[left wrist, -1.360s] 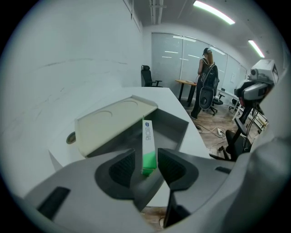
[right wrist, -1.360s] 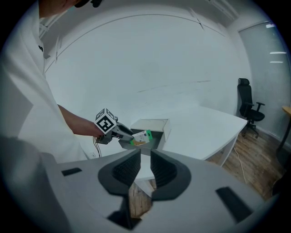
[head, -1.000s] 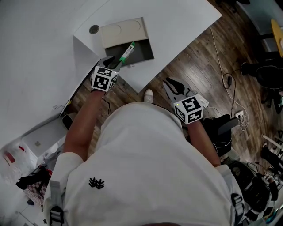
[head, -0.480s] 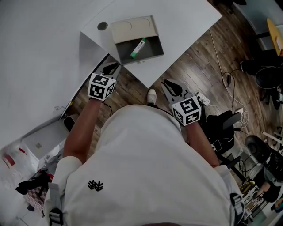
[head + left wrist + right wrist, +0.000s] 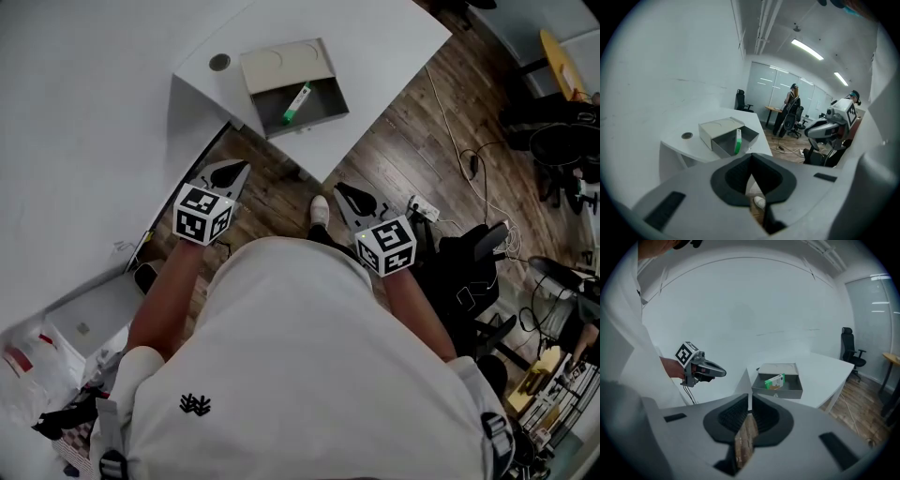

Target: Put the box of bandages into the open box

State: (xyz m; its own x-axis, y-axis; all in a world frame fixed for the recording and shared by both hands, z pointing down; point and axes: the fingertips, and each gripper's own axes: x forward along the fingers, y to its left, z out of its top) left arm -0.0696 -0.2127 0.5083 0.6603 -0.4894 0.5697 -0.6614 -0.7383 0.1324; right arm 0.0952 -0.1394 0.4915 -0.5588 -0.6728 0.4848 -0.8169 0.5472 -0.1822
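Fingers (image 5: 733,176) of the left gripper (image 5: 228,174) have just been closing and now meet on nothing. The box of bandages (image 5: 297,101) leans inside the open box (image 5: 307,122) on the table (image 5: 394,37); only the right gripper view shows its broad green-and-white face. The right gripper (image 5: 352,198) is also closed and empty.

- The room is lit evenly and brightly from above; glare is given off by the long ceiling lights (image 5: 806,49) in the left gripper view.
- A soft shadow is cast beneath the edge of the white table (image 5: 94,94), and the inside of the open box (image 5: 323,98) is shaded.
- Both gripper views are bent by fisheye distortion and ringed with black corners.
- The nearest foreground there is rendered soft.
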